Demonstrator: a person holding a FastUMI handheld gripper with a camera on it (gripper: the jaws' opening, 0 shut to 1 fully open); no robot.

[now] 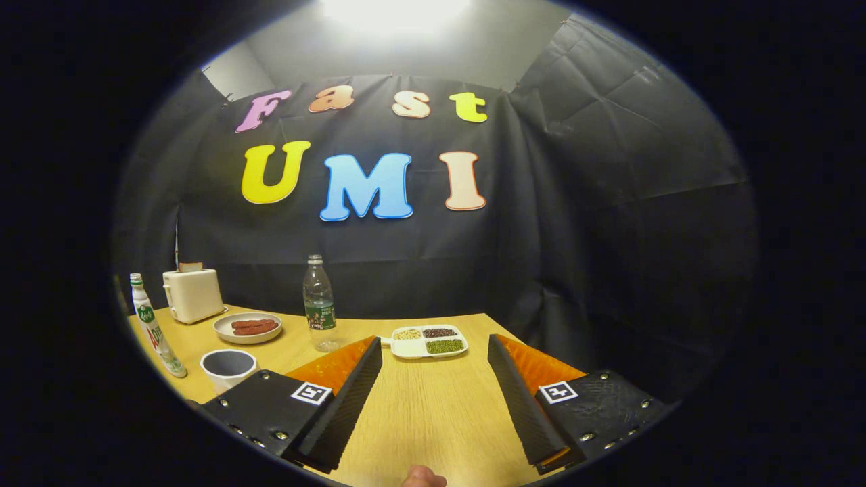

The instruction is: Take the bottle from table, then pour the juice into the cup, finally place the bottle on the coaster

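The tool (pixel 433 358) hovers wide open over the bench (pixel 419 412), holding nothing; it should approach the white juice bottle (pixel 154 328) at the bench's left edge squarely, gripping mid-body.

The sectioned tray (pixel 429 341) at twelve o'clock ahead of the spread fingers (pixel 352 396) holds grains too small to identify. At ten o'clock, the cup (pixel 229 368) is partly hidden behind the left finger
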